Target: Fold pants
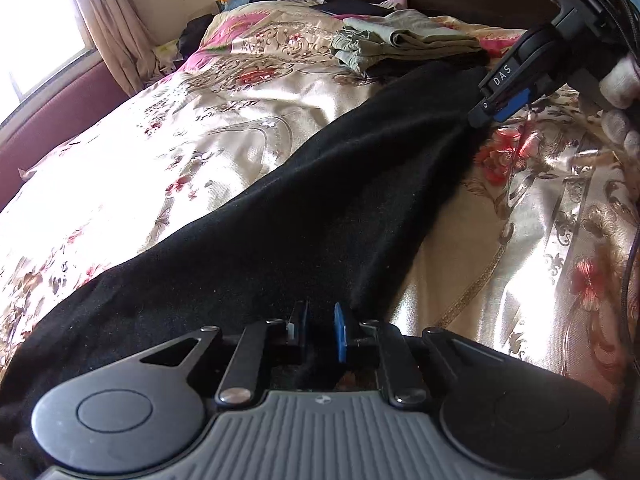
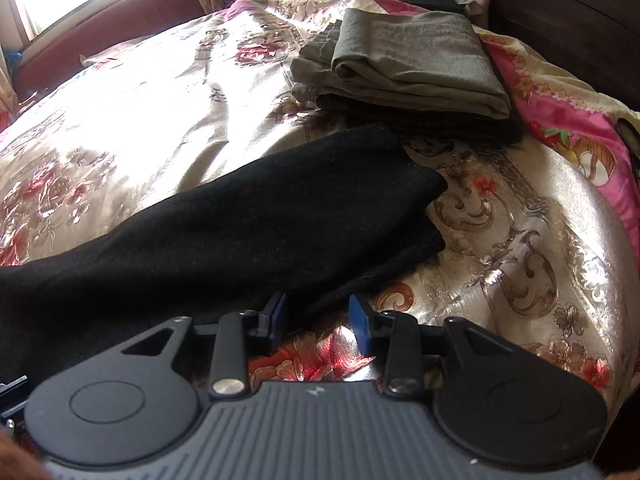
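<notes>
Left gripper pinches black pants; right gripper gapes.

Daylight floods from the window up-left of my tools, blowing out the bedspread; fisheye bends the edges, and far corners blur.

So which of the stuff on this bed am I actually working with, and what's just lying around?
In the job:
- black pants, laid long across the bedspread
- left gripper, closed on the pants' edge
- right gripper, open at the pants' near edge

Just lying about:
- folded olive-green clothes on a dark garment
- floral bedspread
- curtain
</notes>
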